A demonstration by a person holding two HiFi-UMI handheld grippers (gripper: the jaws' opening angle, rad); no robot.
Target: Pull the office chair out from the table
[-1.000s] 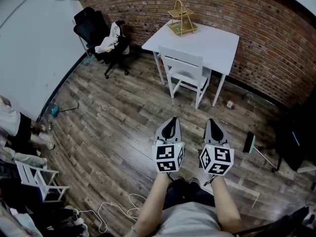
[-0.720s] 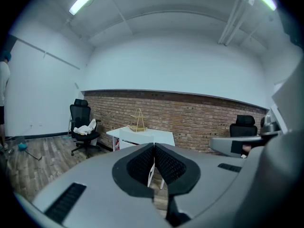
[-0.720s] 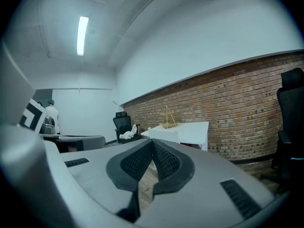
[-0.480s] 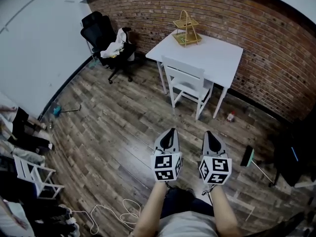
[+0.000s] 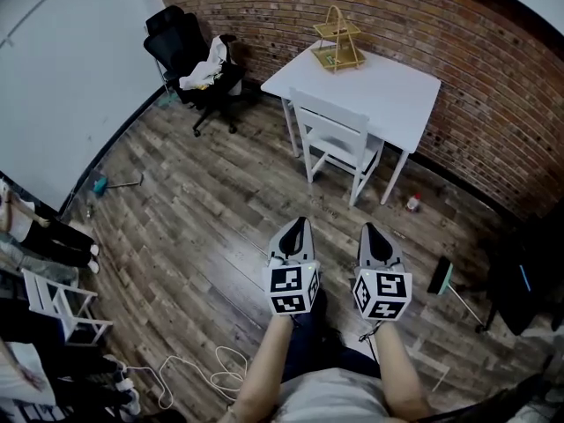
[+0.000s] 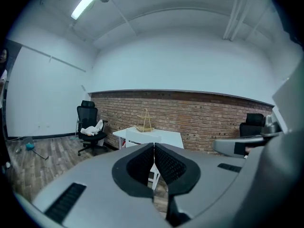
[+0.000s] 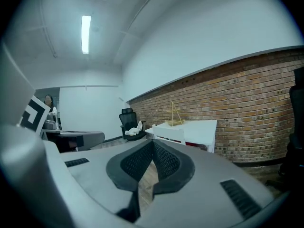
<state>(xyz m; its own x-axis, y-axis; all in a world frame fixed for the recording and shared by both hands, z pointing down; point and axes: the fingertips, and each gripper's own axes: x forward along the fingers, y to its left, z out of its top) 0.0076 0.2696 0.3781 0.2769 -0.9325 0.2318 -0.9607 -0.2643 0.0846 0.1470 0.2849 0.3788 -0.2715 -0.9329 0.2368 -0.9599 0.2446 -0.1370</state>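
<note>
A white wooden chair (image 5: 335,139) is tucked against the near side of a white table (image 5: 392,82) by the brick wall. In the far left corner a black office chair (image 5: 189,51) stands apart from the table, with a white cloth (image 5: 204,70) on its seat. My left gripper (image 5: 295,229) and right gripper (image 5: 371,233) are side by side over the wood floor, well short of both chairs. Both point toward the table and are shut with nothing between the jaws. The left gripper view (image 6: 154,145) and right gripper view (image 7: 153,142) show the pads closed together.
A gold wire basket (image 5: 336,42) sits on the table. A small bottle (image 5: 411,204) lies by the table's right leg and a broom (image 5: 445,280) further right. A white cable (image 5: 198,368), a small white chair (image 5: 57,302) and people's legs (image 5: 44,236) are at left.
Both grippers have moved a little forward toward the table, staying shut. The table and chairs look slightly nearer.
</note>
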